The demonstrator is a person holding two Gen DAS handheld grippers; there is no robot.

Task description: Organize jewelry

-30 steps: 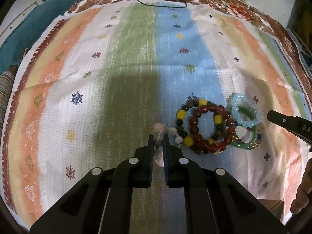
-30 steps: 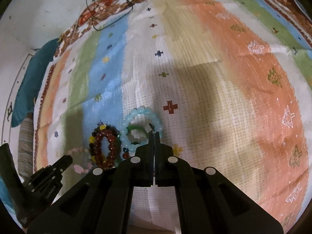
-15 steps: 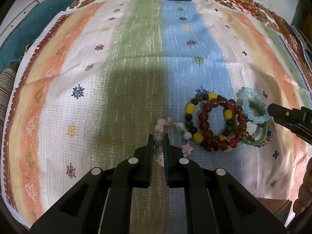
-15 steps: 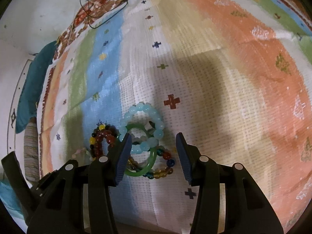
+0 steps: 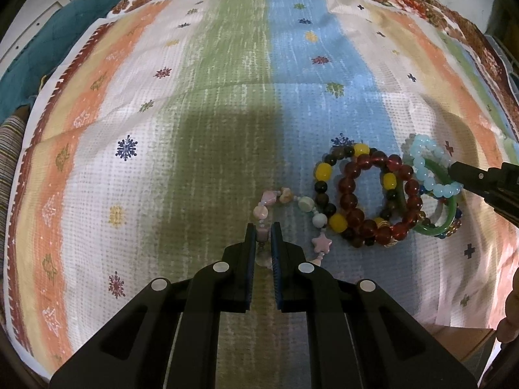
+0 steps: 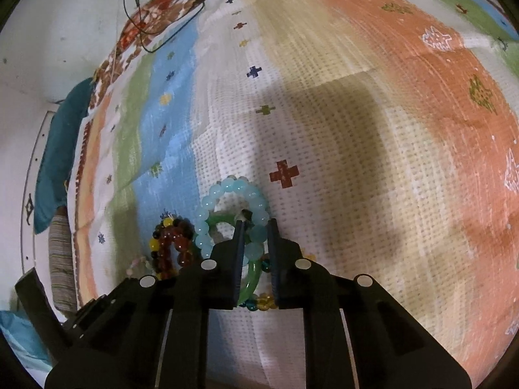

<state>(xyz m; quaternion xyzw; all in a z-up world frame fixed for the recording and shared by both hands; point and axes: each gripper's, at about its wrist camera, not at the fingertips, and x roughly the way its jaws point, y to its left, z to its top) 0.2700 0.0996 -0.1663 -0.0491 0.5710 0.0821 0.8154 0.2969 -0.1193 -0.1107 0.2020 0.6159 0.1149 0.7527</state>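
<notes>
bracelets: six in all | pastel stone strand (image 5: 293, 206): one | dark-and-yellow beads (image 5: 324, 175): one | red beads (image 5: 376, 194): one | pale blue beads (image 6: 233, 214): one | green bangle (image 6: 251, 283): one | multicoloured small beads (image 6: 264, 303): one | striped cloth (image 5: 227, 97): one | black cord (image 6: 146, 29): one

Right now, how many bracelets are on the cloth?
6, possibly more hidden in the stack: pastel bracelet in the left gripper; dark-yellow; red; light blue, green bangle and multicolored by the right gripper.

The pastel bracelet (image 5: 293, 209) runs partly hidden behind the left tongs (image 5: 262, 230). The green bangle (image 6: 251, 278) passes behind the right tongs (image 6: 254, 227). A hand (image 5: 511, 308) is cut off at the frame edge.
</notes>
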